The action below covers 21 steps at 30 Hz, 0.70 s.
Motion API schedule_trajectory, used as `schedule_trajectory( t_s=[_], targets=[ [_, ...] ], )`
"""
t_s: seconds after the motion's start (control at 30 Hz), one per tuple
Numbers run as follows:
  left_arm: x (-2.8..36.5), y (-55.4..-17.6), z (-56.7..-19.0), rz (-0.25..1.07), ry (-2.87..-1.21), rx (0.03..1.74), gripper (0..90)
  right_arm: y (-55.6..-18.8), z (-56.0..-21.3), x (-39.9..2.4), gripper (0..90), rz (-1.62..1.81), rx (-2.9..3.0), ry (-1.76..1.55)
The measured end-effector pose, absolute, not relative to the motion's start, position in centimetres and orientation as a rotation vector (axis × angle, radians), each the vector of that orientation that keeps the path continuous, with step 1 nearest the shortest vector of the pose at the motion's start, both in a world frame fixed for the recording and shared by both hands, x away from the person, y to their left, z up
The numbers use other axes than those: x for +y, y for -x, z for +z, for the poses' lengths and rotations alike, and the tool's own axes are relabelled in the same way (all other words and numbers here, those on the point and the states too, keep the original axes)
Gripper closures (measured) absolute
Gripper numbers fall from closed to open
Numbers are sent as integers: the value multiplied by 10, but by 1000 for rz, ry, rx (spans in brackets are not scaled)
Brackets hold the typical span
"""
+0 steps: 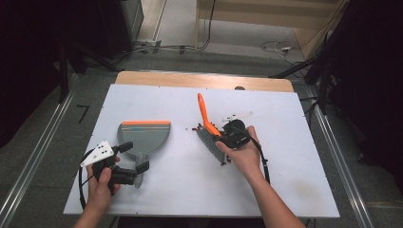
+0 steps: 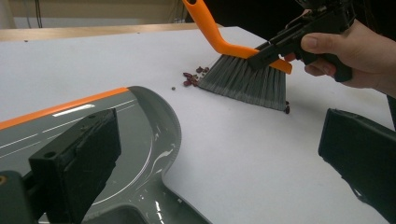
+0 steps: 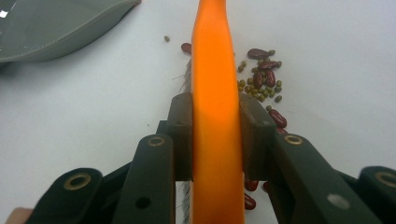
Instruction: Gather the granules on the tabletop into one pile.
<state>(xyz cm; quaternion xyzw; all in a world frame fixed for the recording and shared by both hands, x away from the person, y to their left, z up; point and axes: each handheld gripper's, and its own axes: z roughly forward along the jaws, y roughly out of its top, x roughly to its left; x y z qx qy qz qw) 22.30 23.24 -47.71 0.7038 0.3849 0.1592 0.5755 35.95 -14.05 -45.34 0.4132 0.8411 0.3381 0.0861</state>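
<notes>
A grey dustpan (image 1: 142,134) with an orange lip lies flat on the white table (image 1: 294,156), left of centre. My left gripper (image 1: 134,156) is open, its jaws straddling the pan's narrow handle end; the pan (image 2: 140,116) lies between and below the jaws, untouched. My right gripper (image 1: 231,136) is shut on the orange handle (image 3: 215,116) of a hand brush (image 1: 205,114). The grey bristles (image 2: 245,81) rest on the table beside a small pile of red and green beans (image 3: 261,74). The same beans (image 2: 194,77) lie between bristles and pan.
A small white object (image 1: 237,115) lies just behind the right hand. A wooden strip (image 1: 204,80) runs along the table's far edge. Cables trail from both grippers toward the near edge. Dark stands and floor cables surround the table.
</notes>
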Motion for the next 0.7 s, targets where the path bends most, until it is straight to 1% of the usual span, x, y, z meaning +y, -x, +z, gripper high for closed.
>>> schedule_trajectory(
  t_s=[0.3, 0.5, 0.7],
  targets=[
    [232, -223, -477, 373, -1645, 901, 0, -356, -441, -133, 689, 1082, 2493, -1249],
    [231, -223, -477, 376, -1651, 898, 0, -360, -434, -98, 689, 1110, 2496, -1234],
    [235, -223, -478, 376, -1649, 901, 0, -370, -445, -67, 690, 1095, 2503, -1284]
  ],
)
